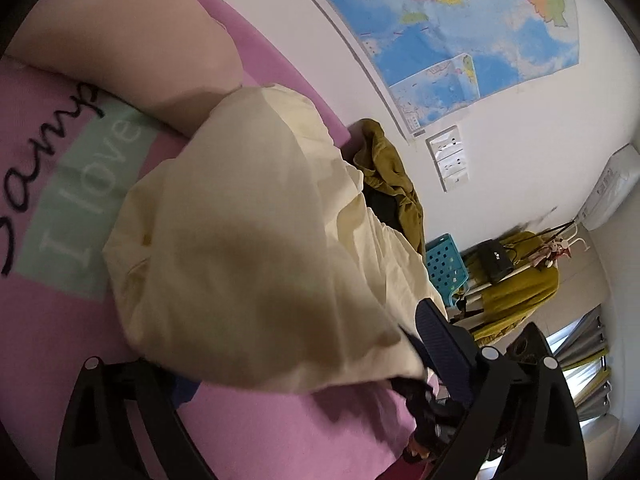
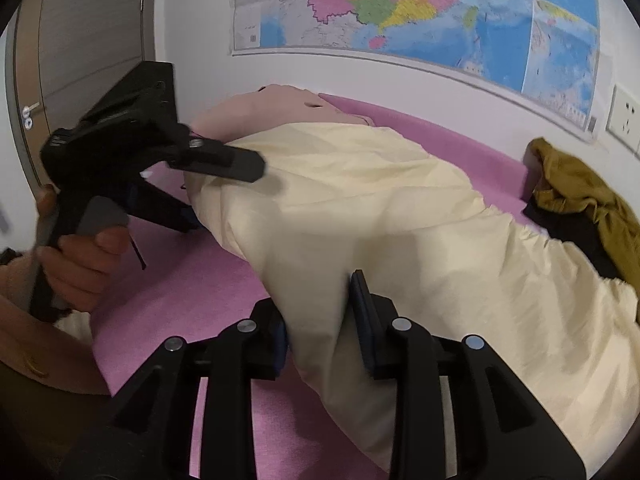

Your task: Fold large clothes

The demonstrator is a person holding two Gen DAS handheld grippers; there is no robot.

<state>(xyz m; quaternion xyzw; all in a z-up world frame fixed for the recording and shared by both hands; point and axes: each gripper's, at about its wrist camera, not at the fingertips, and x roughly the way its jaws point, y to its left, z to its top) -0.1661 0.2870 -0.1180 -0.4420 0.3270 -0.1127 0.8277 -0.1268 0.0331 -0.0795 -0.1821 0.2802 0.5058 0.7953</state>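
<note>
A large cream garment (image 2: 360, 200) lies bunched across the pink bed (image 2: 172, 280). In the right wrist view my right gripper (image 2: 320, 320) is shut on a fold at the garment's near edge, which is squeezed between its blue pads. Further left a hand holds my left gripper (image 2: 224, 194); its jaws stand wide apart around the garment's far-left edge, one finger over the cloth and one under it. In the left wrist view the cream garment (image 1: 240, 240) fills the gap between the spread fingers of the left gripper (image 1: 260, 336), and no pad presses on it.
An olive garment (image 2: 580, 200) lies heaped over something black at the bed's far right end, by the wall. A pale pink pillow (image 1: 132, 48) sits at the head. Beyond the bed stand a blue crate (image 1: 444, 268) and a clothes rack (image 1: 520, 280). A door (image 2: 80, 40) is at left.
</note>
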